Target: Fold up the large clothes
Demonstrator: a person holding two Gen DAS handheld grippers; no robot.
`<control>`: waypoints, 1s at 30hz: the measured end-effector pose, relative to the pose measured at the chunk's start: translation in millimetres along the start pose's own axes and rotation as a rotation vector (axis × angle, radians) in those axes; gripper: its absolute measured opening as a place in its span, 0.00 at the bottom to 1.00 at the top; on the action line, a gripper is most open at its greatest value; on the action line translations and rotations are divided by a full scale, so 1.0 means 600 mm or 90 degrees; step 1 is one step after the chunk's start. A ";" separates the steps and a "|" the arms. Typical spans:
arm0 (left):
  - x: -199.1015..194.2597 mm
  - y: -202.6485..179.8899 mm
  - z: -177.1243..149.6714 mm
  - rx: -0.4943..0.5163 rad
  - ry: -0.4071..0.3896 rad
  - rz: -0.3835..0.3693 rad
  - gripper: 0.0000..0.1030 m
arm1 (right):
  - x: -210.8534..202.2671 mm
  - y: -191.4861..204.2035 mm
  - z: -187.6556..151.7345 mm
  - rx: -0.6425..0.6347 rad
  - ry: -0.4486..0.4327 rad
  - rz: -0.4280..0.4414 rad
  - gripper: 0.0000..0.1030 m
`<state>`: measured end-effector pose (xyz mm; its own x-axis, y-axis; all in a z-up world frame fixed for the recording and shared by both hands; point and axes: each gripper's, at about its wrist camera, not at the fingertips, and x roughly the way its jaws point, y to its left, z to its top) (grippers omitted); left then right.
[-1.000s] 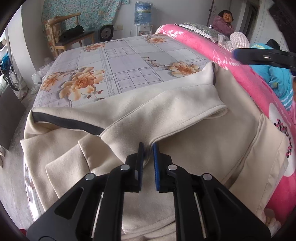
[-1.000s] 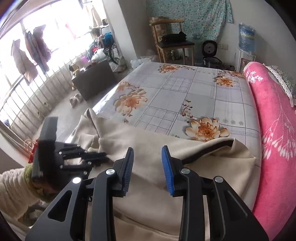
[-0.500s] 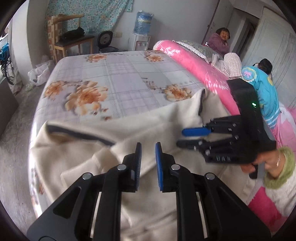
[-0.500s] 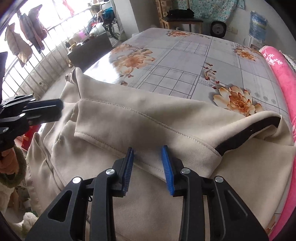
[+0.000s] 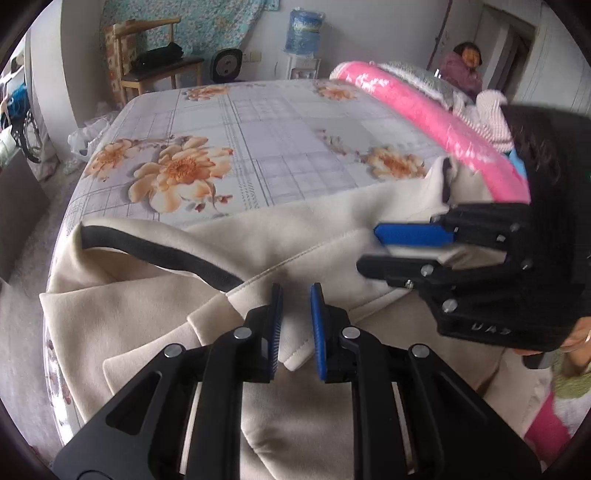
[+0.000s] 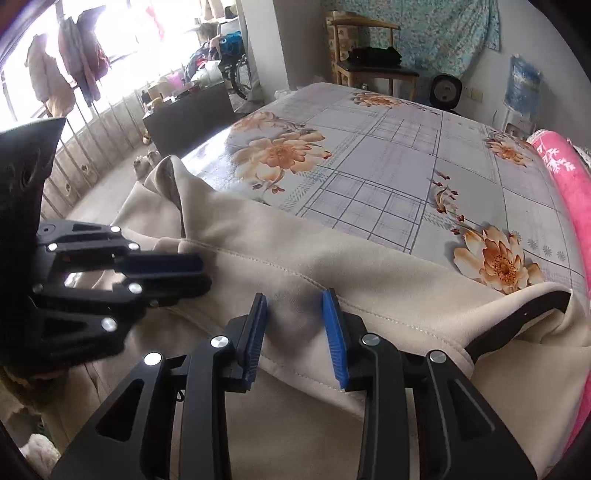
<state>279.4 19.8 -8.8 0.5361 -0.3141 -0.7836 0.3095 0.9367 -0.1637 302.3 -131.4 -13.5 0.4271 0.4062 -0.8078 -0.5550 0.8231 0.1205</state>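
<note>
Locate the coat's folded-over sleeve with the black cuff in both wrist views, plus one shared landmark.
Left wrist: black cuff at left centre; the sleeve runs right, above the left gripper.
Right wrist: black cuff at right; the sleeve crosses mid-frame above the right gripper.
Shared landmark: wooden chair by the far wall.

Your two wrist cameras look steeply down, close over the cream fabric coat [image 5: 303, 236] [image 6: 332, 266], both sharing the floral-sheeted bed [image 5: 280, 122] [image 6: 388, 155].

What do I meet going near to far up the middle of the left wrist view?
left gripper → cream coat → floral bedsheet → water bottle against the far wall.
</note>
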 end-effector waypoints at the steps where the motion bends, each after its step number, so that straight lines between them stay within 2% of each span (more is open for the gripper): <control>1: -0.009 0.002 0.003 0.000 -0.016 -0.009 0.15 | -0.002 -0.002 -0.002 0.002 0.009 -0.003 0.31; 3: -0.010 -0.001 0.009 0.006 -0.021 -0.003 0.16 | -0.012 0.002 -0.005 -0.018 0.024 -0.022 0.31; 6: 0.023 0.000 0.006 -0.004 0.027 0.004 0.15 | -0.040 -0.004 -0.012 -0.035 -0.004 -0.079 0.31; 7: 0.030 0.000 0.002 -0.004 0.029 0.005 0.15 | -0.037 -0.015 -0.015 -0.025 0.000 -0.089 0.31; 9: 0.027 -0.008 -0.004 0.015 0.012 0.016 0.16 | -0.019 -0.042 -0.027 -0.010 0.029 -0.089 0.30; 11: 0.026 -0.009 -0.006 0.012 0.013 0.016 0.17 | -0.023 -0.053 -0.034 -0.002 0.019 -0.070 0.30; 13: 0.023 -0.006 -0.006 0.001 0.018 0.007 0.18 | -0.038 -0.055 -0.031 0.009 0.017 -0.083 0.30; 16: 0.018 -0.001 -0.012 -0.012 0.023 -0.002 0.19 | -0.071 -0.057 -0.043 0.028 -0.023 -0.106 0.32; 19: 0.014 -0.003 -0.016 -0.022 0.030 -0.002 0.21 | -0.047 -0.072 -0.068 0.047 0.010 -0.122 0.32; 23: -0.018 -0.006 -0.012 -0.036 0.042 0.017 0.28 | -0.085 -0.061 -0.066 0.062 0.002 -0.159 0.32; 26: -0.079 -0.004 -0.025 -0.045 0.022 0.030 0.37 | -0.153 -0.034 -0.076 0.069 -0.044 -0.164 0.43; 27: -0.107 0.000 -0.037 -0.056 0.014 0.032 0.42 | -0.172 -0.025 -0.084 0.075 -0.056 -0.163 0.53; 30: -0.180 0.017 -0.093 -0.092 -0.012 0.030 0.55 | -0.220 0.007 -0.121 0.095 -0.084 -0.121 0.67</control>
<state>181.0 71.8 40.5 0.5625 -0.2715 -0.7810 0.1683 0.9624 -0.2133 191.6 -210.5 51.6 0.6084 0.2786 -0.7432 -0.3489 0.9349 0.0649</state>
